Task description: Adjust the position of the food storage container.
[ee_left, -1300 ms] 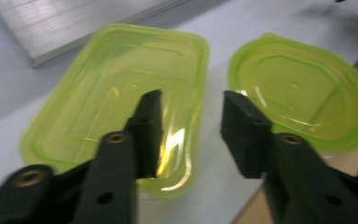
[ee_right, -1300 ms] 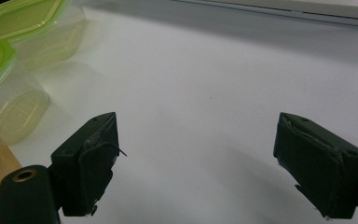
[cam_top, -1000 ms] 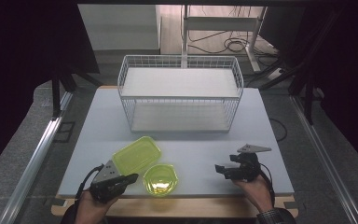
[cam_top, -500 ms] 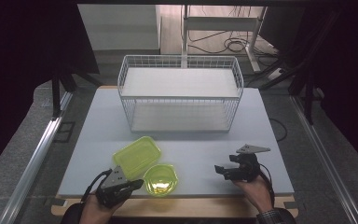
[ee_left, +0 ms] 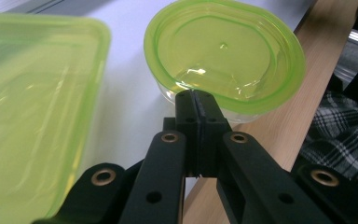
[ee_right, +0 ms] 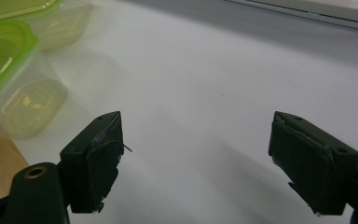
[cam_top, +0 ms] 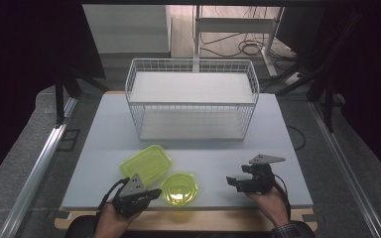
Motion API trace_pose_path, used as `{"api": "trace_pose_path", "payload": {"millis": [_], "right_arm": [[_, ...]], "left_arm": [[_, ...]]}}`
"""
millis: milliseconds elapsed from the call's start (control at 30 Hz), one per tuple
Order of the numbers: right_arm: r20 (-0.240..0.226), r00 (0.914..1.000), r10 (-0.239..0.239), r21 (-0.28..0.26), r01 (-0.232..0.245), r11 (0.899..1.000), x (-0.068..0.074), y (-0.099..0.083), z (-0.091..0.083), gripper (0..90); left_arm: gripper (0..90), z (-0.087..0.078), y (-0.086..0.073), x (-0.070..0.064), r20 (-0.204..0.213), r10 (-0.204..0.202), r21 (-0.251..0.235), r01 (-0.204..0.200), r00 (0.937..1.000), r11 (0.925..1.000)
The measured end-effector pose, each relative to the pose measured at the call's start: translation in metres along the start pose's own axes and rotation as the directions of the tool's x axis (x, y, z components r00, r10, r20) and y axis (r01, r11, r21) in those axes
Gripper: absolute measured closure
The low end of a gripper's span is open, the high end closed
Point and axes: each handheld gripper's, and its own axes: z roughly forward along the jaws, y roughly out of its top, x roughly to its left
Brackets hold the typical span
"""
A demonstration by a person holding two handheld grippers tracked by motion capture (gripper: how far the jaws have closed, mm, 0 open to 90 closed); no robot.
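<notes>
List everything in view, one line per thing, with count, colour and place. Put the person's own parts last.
rectangular container: one, yellow-green lid, near left of the table.
round container: one, yellow-green lid, near edge, right of the rectangular one.
wire basket: one, white, far middle of the table.
table: one, pale grey top with a wooden front edge.
left hand-held gripper: one, black, jaws shut, tips at the round container's rim.
right hand-held gripper: one, black, jaws open over bare table.
hands: two, at the near edge.
</notes>
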Motion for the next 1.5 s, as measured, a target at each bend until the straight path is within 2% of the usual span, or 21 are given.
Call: {"api": "trace_pose_path", "payload": {"millis": [233, 333, 433, 467, 633, 667, 767, 800, 833, 867, 900, 933, 967, 1000, 1033, 1067, 1100, 1167, 1233, 1267, 1500], "right_arm": [[-0.003, 1.0, 0.002, 0.008, -0.002, 1.0, 0.004, 0.001, 0.0, 25.6], [-0.006, 1.0, -0.007, 0.004, 0.007, 1.0, 0.008, 0.004, -0.002, 33.2], [-0.021, 0.9997, -0.017, -0.001, 0.017, 1.0, 0.012, 0.006, -0.003, 39.4], [-0.04, 0.9983, -0.043, 0.002, 0.043, 0.999, 0.017, 0.009, -0.004, 48.5], [-0.084, 0.9877, -0.132, 0.0, 0.133, 0.991, 0.037, 0.02, -0.005, 71.5], [-0.096, 0.985, -0.144, 0.001, 0.144, 0.99, 0.041, 0.022, -0.005, 75.2], [-0.15, 0.9743, -0.168, 0.007, 0.17, 0.985, 0.052, 0.029, 0.0, 83.8], [-0.15, 0.9743, -0.168, 0.007, 0.17, 0.985, 0.052, 0.029, 0.0, 83.8], [-0.172, 0.9655, -0.195, 0.018, 0.201, 0.979, 0.062, 0.034, 0.004, 87.5], [-0.172, 0.9655, -0.195, 0.018, 0.201, 0.979, 0.062, 0.034, 0.004, 87.5], [-0.187, 0.9604, -0.206, 0.023, 0.214, 0.977, 0.067, 0.037, 0.007, 88.7], [-0.211, 0.9513, -0.225, 0.034, 0.237, 0.971, 0.077, 0.042, 0.013, 89.3], [-0.211, 0.9513, -0.225, 0.034, 0.237, 0.971, 0.077, 0.042, 0.013, 89.3], [-0.23, 0.9435, -0.239, 0.042, 0.255, 0.966, 0.086, 0.047, 0.02, 89.4], [-0.243, 0.9387, -0.244, 0.043, 0.262, 0.964, 0.091, 0.049, 0.024, 89.4], [-0.255, 0.9337, -0.251, 0.044, 0.271, 0.962, 0.095, 0.05, 0.028, 89.4], [-0.265, 0.9293, -0.257, 0.048, 0.279, 0.959, 0.101, 0.052, 0.032, 89.4], [-0.288, 0.9161, -0.279, 0.051, 0.305, 0.951, 0.112, 0.054, 0.039, 89.4], [-0.3, 0.9106, -0.285, 0.055, 0.314, 0.948, 0.117, 0.055, 0.043, 89.4], [-0.318, 0.8979, -0.304, 0.055, 0.338, 0.94, 0.126, 0.057, 0.05, 89.3], [-0.372, 0.8658, -0.335, 0.066, 0.385, 0.921, 0.153, 0.059, 0.067, 89.2]], "left_arm": [[90.0, 0.019, 0.012, -0.006, 0.022, 0.019, 0.004, -0.019, 0.9996, 0.9998], [89.9, 0.021, 0.014, -0.006, 0.027, 0.016, 0.003, -0.016, 0.9995, 0.9999], [89.7, 0.014, 0.012, -0.001, 0.006, 0.006, -0.005, -0.006, 1.0, 1.0], [89.2, 0.006, 0.011, 0.004, -0.019, -0.007, -0.019, 0.007, 0.9998, 0.9998], [78.6, -0.014, 0.004, 0.018, -0.095, -0.037, -0.037, 0.034, 0.9948, 0.9987], [73.5, -0.023, -0.001, 0.026, -0.138, -0.057, -0.045, 0.051, 0.9888, 0.9977], [57.5, -0.036, -0.01, 0.039, -0.198, -0.101, -0.058, 0.091, 0.9749, 0.9941], [51.8, -0.036, -0.01, 0.039, -0.198, -0.101, -0.058, 0.091, 0.9749, 0.9941], [45.5, -0.042, -0.015, 0.046, -0.242, -0.133, -0.068, 0.12, 0.9611, 0.9904], [39.8, -0.042, -0.015, 0.046, -0.242, -0.133, -0.068, 0.12, 0.9611, 0.9904], [39.8, -0.045, -0.018, 0.05, -0.253, -0.154, -0.08, 0.138, 0.9551, 0.9872], [29.1, -0.049, -0.023, 0.055, -0.279, -0.18, -0.103, 0.157, 0.9433, 0.9822], [23.4, -0.049, -0.023, 0.055, -0.279, -0.18, -0.103, 0.157, 0.9433, 0.9822], [19.6, -0.052, -0.026, 0.06, -0.299, -0.2, -0.115, 0.173, 0.933, 0.9783], [16.5, -0.052, -0.026, 0.06, -0.299, -0.2, -0.115, 0.173, 0.933, 0.9783], [13.2, -0.055, -0.03, 0.064, -0.316, -0.216, -0.119, 0.187, 0.9238, 0.9752], [10.6, -0.056, -0.032, 0.066, -0.321, -0.224, -0.12, 0.195, 0.9203, 0.9734], [8.8, -0.056, -0.034, 0.067, -0.324, -0.232, -0.124, 0.202, 0.9174, 0.9716], [7.7, -0.058, -0.037, 0.07, -0.329, -0.248, -0.133, 0.215, 0.9113, 0.9675], [7.2, -0.059, -0.039, 0.071, -0.324, -0.26, -0.145, 0.224, 0.9097, 0.9638], [5.8, -0.058, -0.041, 0.073, -0.328, -0.266, -0.147, 0.23, 0.9064, 0.9621]]}}
